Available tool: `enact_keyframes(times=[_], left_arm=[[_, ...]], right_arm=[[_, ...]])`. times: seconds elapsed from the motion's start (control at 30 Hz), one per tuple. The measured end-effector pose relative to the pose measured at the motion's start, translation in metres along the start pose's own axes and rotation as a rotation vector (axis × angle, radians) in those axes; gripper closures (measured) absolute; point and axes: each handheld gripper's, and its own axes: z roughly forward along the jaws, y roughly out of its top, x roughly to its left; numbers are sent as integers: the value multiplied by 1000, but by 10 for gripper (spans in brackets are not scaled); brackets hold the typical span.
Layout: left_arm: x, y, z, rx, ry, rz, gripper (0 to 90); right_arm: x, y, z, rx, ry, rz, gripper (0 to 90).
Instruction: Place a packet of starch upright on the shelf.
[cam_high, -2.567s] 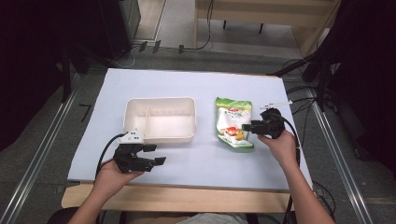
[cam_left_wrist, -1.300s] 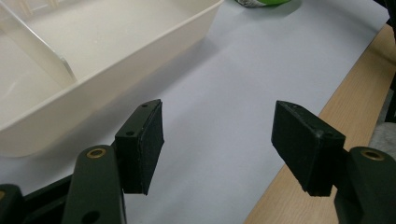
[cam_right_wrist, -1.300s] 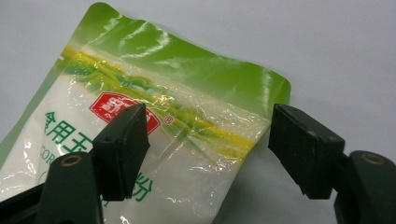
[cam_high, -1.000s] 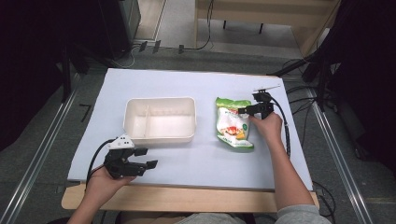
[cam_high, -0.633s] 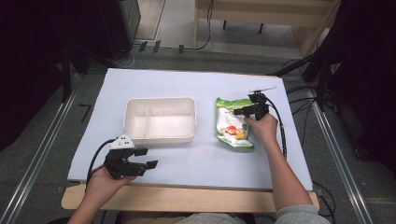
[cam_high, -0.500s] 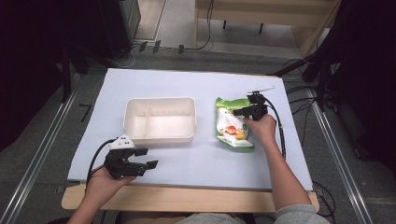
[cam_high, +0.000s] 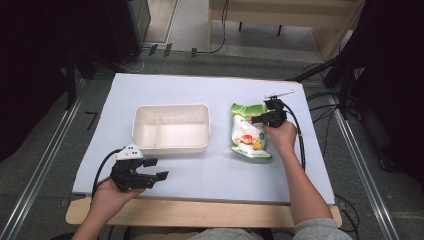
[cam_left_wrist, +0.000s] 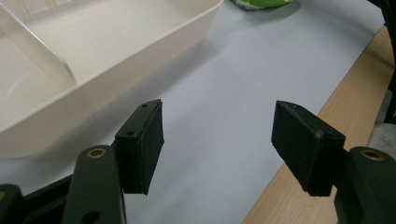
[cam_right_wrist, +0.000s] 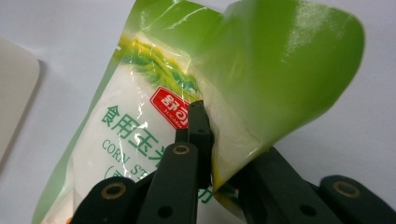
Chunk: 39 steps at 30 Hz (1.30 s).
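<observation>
Since the earlier frames, my right gripper (cam_high: 263, 118) has travelled from the near-right edge of the green bag (cam_high: 248, 132) up toward its far end, and my left gripper (cam_high: 145, 173) has drawn back toward the near edge of the worktop (cam_high: 210, 90).

From the high view, the bag of corn starch lies flat on the pale blue worktop, right of centre. A white divided tray (cam_high: 171, 128) sits just to its left, apart from it.

From the right gripper view, my right gripper (cam_right_wrist: 212, 154) has its jaws closed on the bag (cam_right_wrist: 154, 107) at its side edge near the top. The green top flap curls up and over one jaw.

From the left gripper view, my left gripper (cam_left_wrist: 217, 140) hangs with its jaws wide apart, holding nothing, just near of the tray (cam_left_wrist: 93, 70).

I judge the step in hand to be lifting the bag, perhaps to carry it to the tray. To do it well, I would keep the pinch firm on the film seam, because glossy plastic can slip. I would raise it slowly and straight, so the loose powder settles downward and the bag hangs steady before any sideways move.
</observation>
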Motion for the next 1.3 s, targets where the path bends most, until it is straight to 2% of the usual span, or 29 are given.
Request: enact_keyframes(times=[0.57,0.7,0.83,0.97,1.03,1.17,1.3], left_arm=[[2,2,-1,-8,-7,-3,348],[3,3,0,-13,-10,-2,348],[2,5,2,-8,-16,4,348],[3,7,4,-7,-20,7,348],[3,9,6,-10,-26,11,348],[2,11,7,-3,-27,20,348],[2,12,9,-7,-36,19,348]], right_arm=[[19,1,-38,-98,33,-53,883],[26,-4,-55,-125,54,-77,883],[39,-10,-72,-147,67,-109,883],[49,-13,-79,-160,82,-136,884],[60,-18,-87,-175,101,-162,884],[70,-21,-96,-177,141,-174,885],[81,-24,-104,-168,145,-203,886]])
